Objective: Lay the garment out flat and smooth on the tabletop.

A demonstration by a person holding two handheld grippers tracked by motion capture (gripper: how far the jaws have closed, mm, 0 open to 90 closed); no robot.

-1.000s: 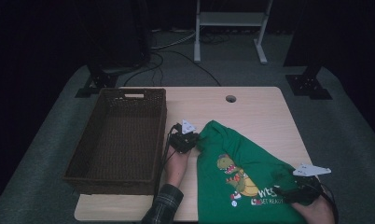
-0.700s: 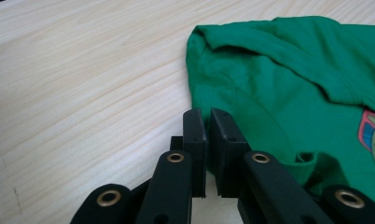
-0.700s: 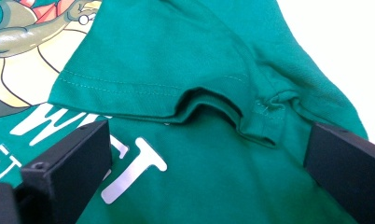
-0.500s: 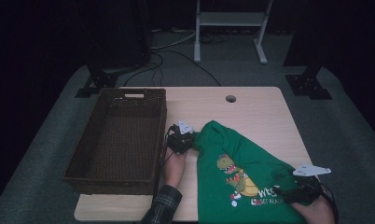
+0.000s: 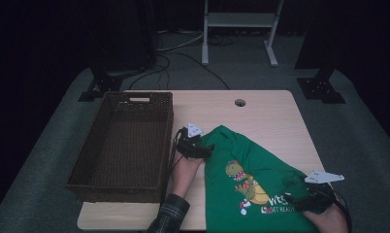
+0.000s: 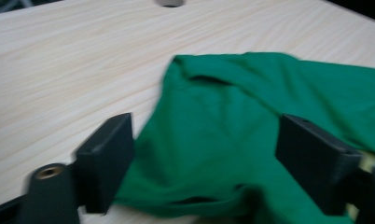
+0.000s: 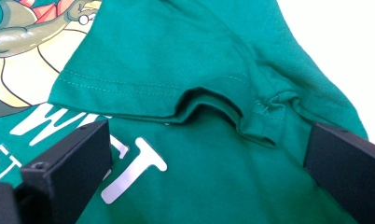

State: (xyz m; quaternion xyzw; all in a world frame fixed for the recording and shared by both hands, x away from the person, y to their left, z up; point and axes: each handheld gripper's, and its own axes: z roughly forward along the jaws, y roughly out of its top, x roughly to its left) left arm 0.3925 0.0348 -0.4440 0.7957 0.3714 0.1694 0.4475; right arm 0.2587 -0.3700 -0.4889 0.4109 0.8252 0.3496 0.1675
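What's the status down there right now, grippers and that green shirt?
Left gripper jaws just opened, shirt loose between them. Right gripper open over the sleeve hem. Shirt partly folded on the table. Basket beside it, nothing in the way.

The green shirt (image 5: 261, 189) runs off the bottom edge of the high view, so its lower hem is cut off. The white lettering (image 5: 279, 203) beside the dinosaur print (image 5: 245, 183) is half covered by a folded sleeve. The left gripper view is blurred.

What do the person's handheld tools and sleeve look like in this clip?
Both the left tool and the right tool are black with blocky rectangular jaws. Each carries a grey three-cornered plate on top and trails a black cable. The left forearm wears a dark plaid sleeve.
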